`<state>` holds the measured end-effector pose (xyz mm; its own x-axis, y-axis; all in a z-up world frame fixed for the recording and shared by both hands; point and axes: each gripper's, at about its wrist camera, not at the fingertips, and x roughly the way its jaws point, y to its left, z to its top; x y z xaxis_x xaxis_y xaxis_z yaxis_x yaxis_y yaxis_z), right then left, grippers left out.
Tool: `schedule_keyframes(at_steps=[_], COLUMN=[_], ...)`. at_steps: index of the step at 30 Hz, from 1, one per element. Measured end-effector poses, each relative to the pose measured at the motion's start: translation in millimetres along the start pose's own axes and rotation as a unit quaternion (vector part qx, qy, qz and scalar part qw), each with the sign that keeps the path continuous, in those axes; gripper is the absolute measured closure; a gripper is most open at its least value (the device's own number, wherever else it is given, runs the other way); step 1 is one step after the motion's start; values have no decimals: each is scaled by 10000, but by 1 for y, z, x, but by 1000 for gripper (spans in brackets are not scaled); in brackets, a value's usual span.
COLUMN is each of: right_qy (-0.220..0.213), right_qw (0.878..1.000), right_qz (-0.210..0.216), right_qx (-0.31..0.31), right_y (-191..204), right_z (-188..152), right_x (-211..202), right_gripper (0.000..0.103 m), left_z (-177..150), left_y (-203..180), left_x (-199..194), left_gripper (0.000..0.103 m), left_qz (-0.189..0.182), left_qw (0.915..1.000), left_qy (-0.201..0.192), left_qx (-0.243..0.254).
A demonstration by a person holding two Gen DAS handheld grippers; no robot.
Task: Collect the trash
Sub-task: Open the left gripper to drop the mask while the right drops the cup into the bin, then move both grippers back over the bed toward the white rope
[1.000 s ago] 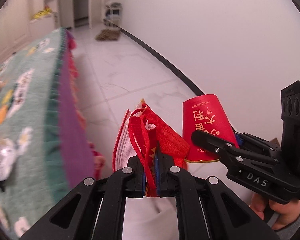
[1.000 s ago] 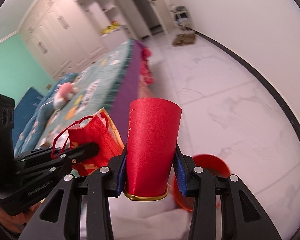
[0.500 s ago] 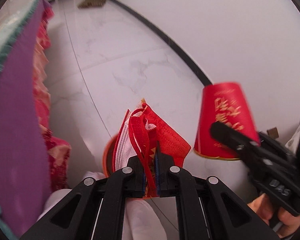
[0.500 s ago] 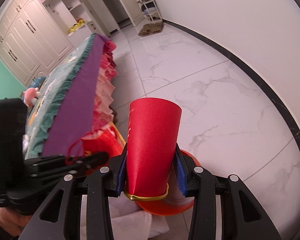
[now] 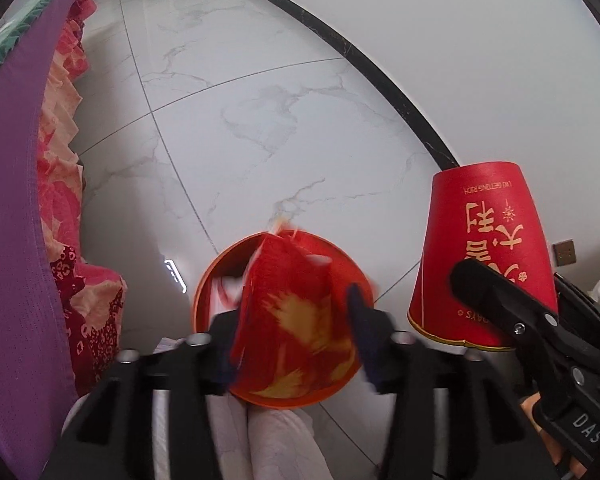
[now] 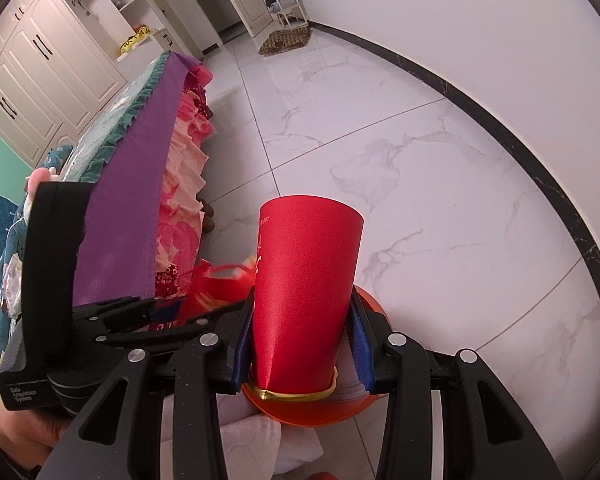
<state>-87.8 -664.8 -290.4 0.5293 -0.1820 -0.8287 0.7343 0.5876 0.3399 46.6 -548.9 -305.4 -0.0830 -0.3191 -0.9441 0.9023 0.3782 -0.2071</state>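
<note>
My left gripper [image 5: 292, 332] hangs right over a round orange bin [image 5: 199, 300] on the floor. Its jaws are opening and blurred, and a red face mask with yellow print [image 5: 296, 304] sits loose between them above the bin's mouth. On the right, my right gripper [image 6: 300, 344] is shut on an upside-down red paper cup [image 6: 304, 280] with gold lettering [image 5: 484, 240], held just above the bin's rim [image 6: 366, 300]. In the right wrist view the left gripper [image 6: 168, 312] and the mask [image 6: 216, 280] show at the left of the cup.
A bed with a purple edge [image 5: 8, 208] and pink floral skirt [image 6: 184, 200] runs along the left. White marble floor [image 5: 260, 100] stretches ahead to a mat [image 6: 284, 40]. A white wall with black skirting [image 5: 380, 76] curves on the right. White-clad legs [image 5: 268, 440] are below.
Both grippers came down over the orange bin. The left jaws, shut on the mask before, have spread and the mask has slipped loose. The cup stays gripped.
</note>
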Motion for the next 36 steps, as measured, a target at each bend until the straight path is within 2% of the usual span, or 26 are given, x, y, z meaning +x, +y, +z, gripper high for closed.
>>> schedule_keyframes(at_steps=[5,10,12,13,16,21,23,28,31,33,36], right_qy=[25,204,298,318,322,191,94,-158,-308,-433,-604], right_qw=[10000,9996,9993,9993,9994,9994,9994,9990,9975,9950,9892], right_qz=[11,40,58,55,66,33,23,222,419,612,913], right_qx=[-39,-181,-225,-186,-141,-275,-329,-344,-488,-662,-974], right_y=[6,17,22,22,26,37,42,58,76,96,131], right_z=[3,5,5,5,7,9,9,12,12,10,4], right_x=[9,29,38,41,44,34,26,-6,-32,-53,-84], right_gripper=[62,60,56,48,44,33,33,33,33,33,33], left_z=[1,-3,-6,-6,-7,-11,-13,-27,-40,-56,-79], left_y=[5,20,27,31,42,45,48,49,50,52,55], left_x=[-2,-17,-22,-23,-29,-47,-53,-91,-118,-149,-190], left_gripper=[49,48,46,46,46,46,46,46,46,46,46], left_qz=[145,822,876,932,852,989,1016,1081,985,942,1084], left_qw=[9998,9954,9940,9929,9912,9897,9890,9870,9851,9812,9726], left_qy=[-16,-50,-59,-38,-55,-202,-255,-644,-898,-1227,-1647], left_qx=[-145,-485,-658,-744,-1015,-1011,-1047,-1001,-1085,-1152,-1235])
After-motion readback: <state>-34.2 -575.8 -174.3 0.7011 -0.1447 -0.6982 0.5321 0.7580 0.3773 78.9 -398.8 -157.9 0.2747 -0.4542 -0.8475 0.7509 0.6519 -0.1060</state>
